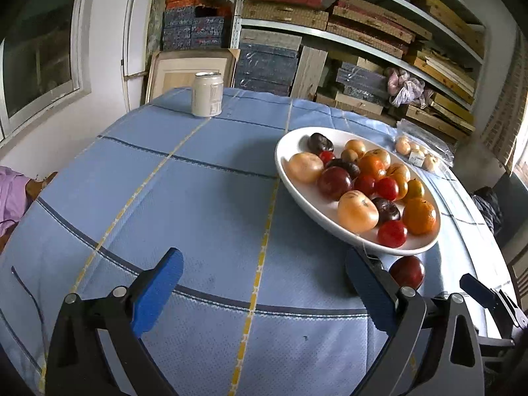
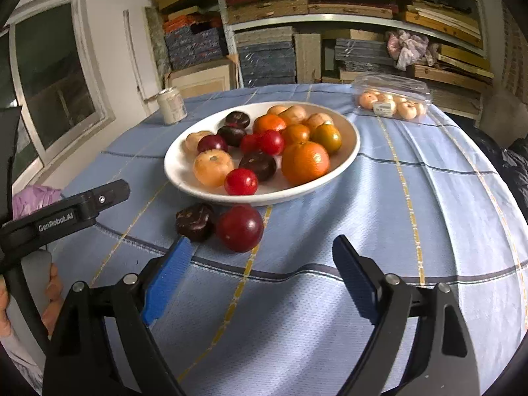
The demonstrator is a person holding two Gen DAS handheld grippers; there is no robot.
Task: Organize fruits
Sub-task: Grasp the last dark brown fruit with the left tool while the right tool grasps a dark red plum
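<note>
At the far left of the blue checked tablecloth (image 2: 429,217) a pale drink can (image 2: 171,105) stands upright, well apart from everything else. Nearer, the left gripper (image 1: 264,292) hangs above bare cloth with its blue pads spread wide and nothing between them; in the right wrist view only its black arm shows at the left edge. Just right of it, on the cloth in front of the plate, a dark purple fruit (image 2: 195,221) and a round red fruit (image 2: 240,227) lie touching each other, close to the near rim of the white plate (image 2: 349,151). The plate sits at mid-table and carries a heap of fruit: pale peach-coloured ones, small red ones, dark purple ones, a greenish one and a large orange (image 2: 305,163) on its near right side. The right gripper (image 2: 260,280) hovers low near the two loose fruits, jaws wide apart and holding nothing, its left pad just beside the dark fruit. At the far right lies a clear bag of small pale fruit (image 2: 392,105).
</note>
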